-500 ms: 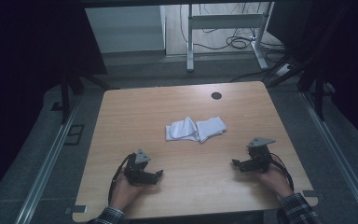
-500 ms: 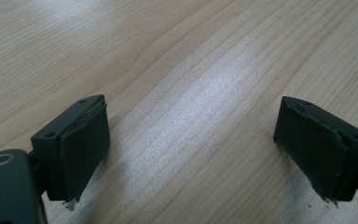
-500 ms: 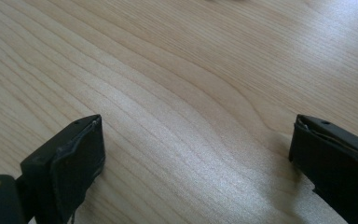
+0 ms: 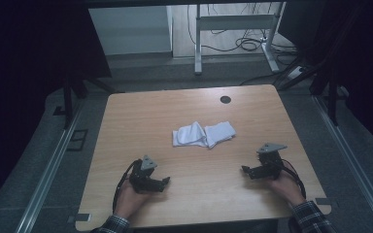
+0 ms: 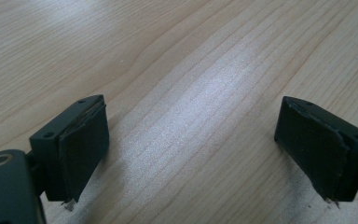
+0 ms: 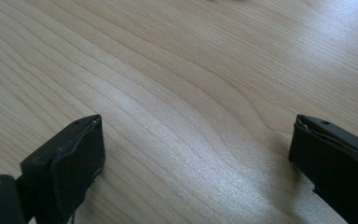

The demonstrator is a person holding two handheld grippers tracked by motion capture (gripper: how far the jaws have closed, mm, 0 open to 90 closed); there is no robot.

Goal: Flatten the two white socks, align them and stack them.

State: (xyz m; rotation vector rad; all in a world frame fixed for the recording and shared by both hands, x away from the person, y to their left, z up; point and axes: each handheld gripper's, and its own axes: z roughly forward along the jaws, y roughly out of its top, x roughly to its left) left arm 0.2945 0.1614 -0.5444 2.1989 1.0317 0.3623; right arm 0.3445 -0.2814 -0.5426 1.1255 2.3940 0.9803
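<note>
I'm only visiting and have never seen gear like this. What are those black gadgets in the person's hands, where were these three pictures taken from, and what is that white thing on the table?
No machine works here: a person sits at a wooden table and holds a hand-operated gripper in each hand, the left gripper and the right gripper. Each is a black tool with two jaws and a trailing cable.

The high view comes from a fixed camera above, looking down on the table. The other two pictures come from small cameras riding on the grippers themselves, looking along their black jaws at the bare wood.

In the middle of the table lie white socks, crumpled side by side. Farther back is a round dark hole in the tabletop.

Nothing is held: both pairs of jaws stand wide open, short of the socks.
</note>
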